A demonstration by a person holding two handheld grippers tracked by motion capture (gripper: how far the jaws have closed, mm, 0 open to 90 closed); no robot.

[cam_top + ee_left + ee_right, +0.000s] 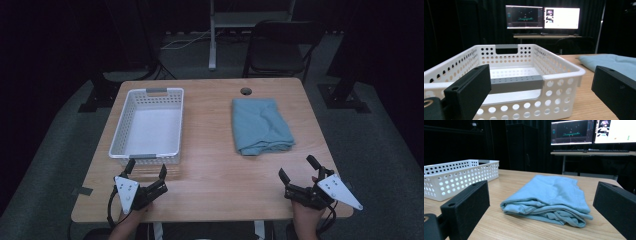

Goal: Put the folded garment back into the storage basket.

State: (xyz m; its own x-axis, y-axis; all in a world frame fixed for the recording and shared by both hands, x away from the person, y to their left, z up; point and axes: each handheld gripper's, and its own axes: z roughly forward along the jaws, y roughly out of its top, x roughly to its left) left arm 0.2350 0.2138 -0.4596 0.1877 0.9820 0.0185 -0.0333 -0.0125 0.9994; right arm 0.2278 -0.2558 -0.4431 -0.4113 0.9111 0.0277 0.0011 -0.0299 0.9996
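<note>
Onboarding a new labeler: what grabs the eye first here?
A white perforated basket sits empty on the left of the wooden table, and a folded light-blue cloth lies to its right. Near the front edge, the left hand-held gripper and right hand-held gripper rest open.

The high view looks down on the whole table [215, 165]. The left gripper view sits low, very near the basket [559, 75]. The right gripper view faces the cloth [549, 197]. Both gripper views share the far monitors [542, 17].
</note>
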